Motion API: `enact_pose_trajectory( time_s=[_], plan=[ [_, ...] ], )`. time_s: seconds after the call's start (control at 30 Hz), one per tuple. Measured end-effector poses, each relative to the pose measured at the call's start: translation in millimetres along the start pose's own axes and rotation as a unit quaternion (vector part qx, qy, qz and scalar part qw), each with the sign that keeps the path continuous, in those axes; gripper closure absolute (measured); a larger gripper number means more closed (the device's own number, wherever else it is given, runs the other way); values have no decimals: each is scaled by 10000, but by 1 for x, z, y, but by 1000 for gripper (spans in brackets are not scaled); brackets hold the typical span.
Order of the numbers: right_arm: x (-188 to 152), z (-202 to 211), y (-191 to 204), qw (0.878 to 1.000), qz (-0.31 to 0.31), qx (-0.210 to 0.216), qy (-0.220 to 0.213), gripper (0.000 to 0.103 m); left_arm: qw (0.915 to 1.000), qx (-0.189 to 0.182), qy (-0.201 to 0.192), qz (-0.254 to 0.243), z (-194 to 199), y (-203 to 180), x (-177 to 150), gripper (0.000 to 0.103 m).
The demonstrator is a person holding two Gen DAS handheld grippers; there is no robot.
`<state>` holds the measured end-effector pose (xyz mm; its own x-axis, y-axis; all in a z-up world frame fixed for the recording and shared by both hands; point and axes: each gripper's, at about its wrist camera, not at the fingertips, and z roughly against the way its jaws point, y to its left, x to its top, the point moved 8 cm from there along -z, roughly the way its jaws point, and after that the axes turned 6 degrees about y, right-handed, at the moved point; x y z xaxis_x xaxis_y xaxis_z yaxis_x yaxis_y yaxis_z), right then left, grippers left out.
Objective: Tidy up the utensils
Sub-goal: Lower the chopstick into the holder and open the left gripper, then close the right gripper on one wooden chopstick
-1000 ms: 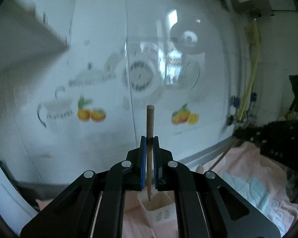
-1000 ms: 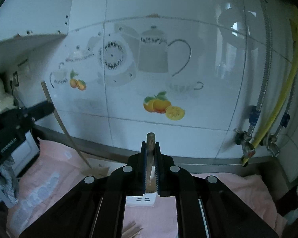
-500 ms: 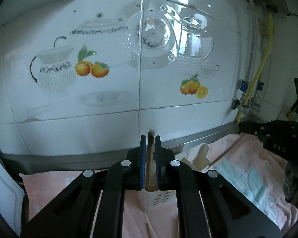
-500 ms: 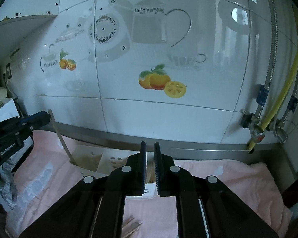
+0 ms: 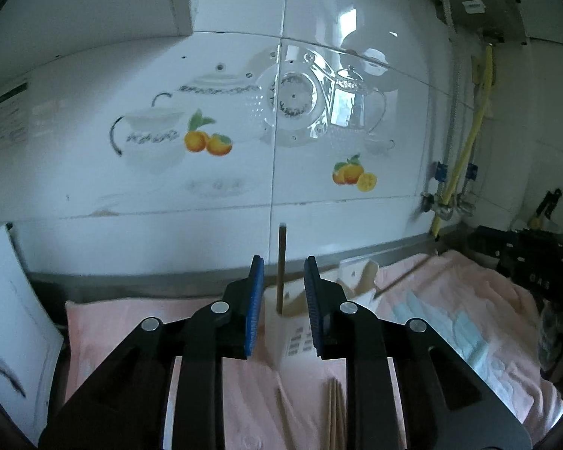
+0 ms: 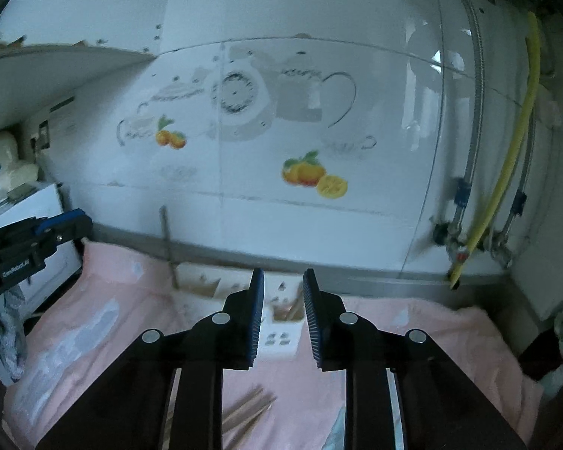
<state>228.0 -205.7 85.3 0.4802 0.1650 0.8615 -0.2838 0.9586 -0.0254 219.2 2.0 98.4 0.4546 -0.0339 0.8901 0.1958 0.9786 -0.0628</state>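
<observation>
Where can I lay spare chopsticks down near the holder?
The pink cloth is bare to the right of the white holder, toward the pipes. It is crowded in front, where loose chopsticks lie, and left by the other tongs.

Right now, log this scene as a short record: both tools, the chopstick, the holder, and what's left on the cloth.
left tool: open, fingers either side of the chopstick, not gripping it
right tool: open, empty, in front of the holder
chopstick: upright, lower end inside the holder
holder: white, slotted, standing on the pink cloth
loose chopsticks: lying on the cloth, not yet sorted
backdrop: tiled wall with fruit decals
</observation>
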Motion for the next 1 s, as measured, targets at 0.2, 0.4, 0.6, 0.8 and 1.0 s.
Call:
enact_pose_trajectory(
  time_s=[0.2,0.4,0.6,0.8,1.0],
  plan=[
    [-56,3,29,9992,-64,259,311,82,9997,-12,178,165,18,12,-43,81],
    [-118,-5,62,9959,-126,501,745,82,9985,-25,340,421,30,27,-79,81],
    [-170,-12,87,9909,-295,648,1145,82,9974,-8,474,535,37,35,-107,81],
    [-215,-18,92,9867,-412,431,1509,82,9966,-52,653,493,41,28,-136,81],
    [-245,-23,86,9806,-733,430,1767,82,9941,-213,981,407,37,7,-171,81]
  ],
)
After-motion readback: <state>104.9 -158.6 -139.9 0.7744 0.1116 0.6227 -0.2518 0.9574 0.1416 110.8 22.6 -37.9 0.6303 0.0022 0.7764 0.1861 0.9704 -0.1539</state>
